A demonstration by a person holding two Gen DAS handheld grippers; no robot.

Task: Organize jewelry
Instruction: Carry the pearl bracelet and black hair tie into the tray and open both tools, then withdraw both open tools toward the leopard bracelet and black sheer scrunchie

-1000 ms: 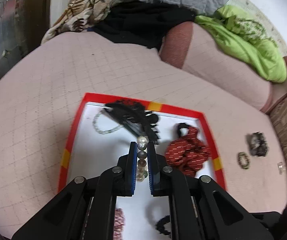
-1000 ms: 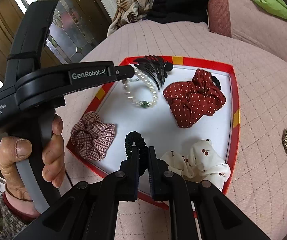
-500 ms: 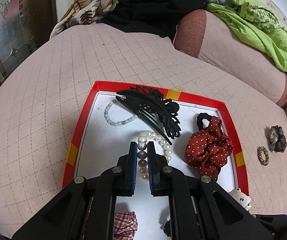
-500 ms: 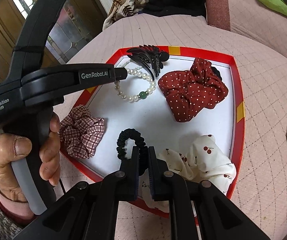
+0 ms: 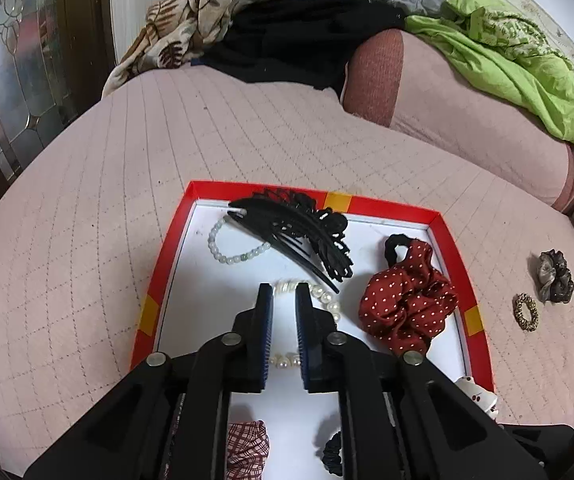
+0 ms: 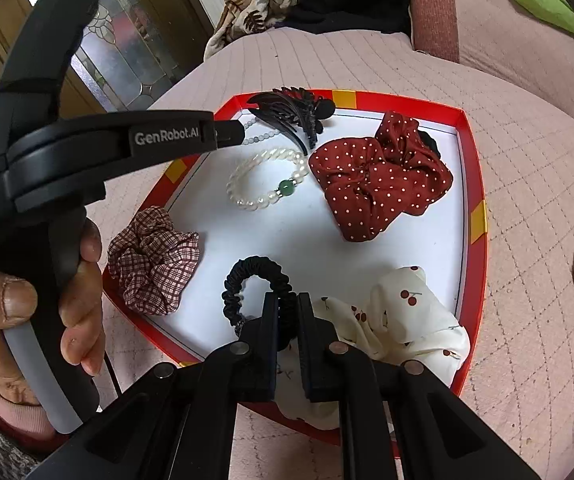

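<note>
A pink quilted bed (image 5: 127,160) fills both views, with a heap of clothes (image 5: 307,40) at its far edge. On the bed lies a shallow red-rimmed tray (image 6: 477,168) with a white floor.

Inside the tray, a red dotted scrunchie (image 6: 379,184) sits far right, a cream cherry-print scrunchie (image 6: 411,320) near right, and a plaid scrunchie (image 6: 153,256) over the near left rim. A black hair comb (image 5: 295,232) lies at the far edge, partly over a pale green bead bracelet (image 5: 231,252).

The left gripper (image 5: 284,292), held in a hand (image 6: 47,300), hangs over the tray's middle. Its jaws have just been opening and now stand a little apart. The pearl bracelet (image 6: 267,180), with one green bead, lies flat on the tray floor below them; in the left view part of its loop shows in the gap, but the pads do not press it.

The right gripper (image 6: 287,300) points down at the tray's near edge. Its fingers (image 6: 269,320) are nearly together, with a narrow gap. A black coiled hair tie (image 6: 243,280) lies on the tray floor, and its near side runs across that gap; whether the pads pinch it I cannot tell.

Outside the tray, on the bed to the right, lie a small gold hair tie (image 5: 525,312) and a grey scrunchie (image 5: 553,276), just beside each other.
</note>
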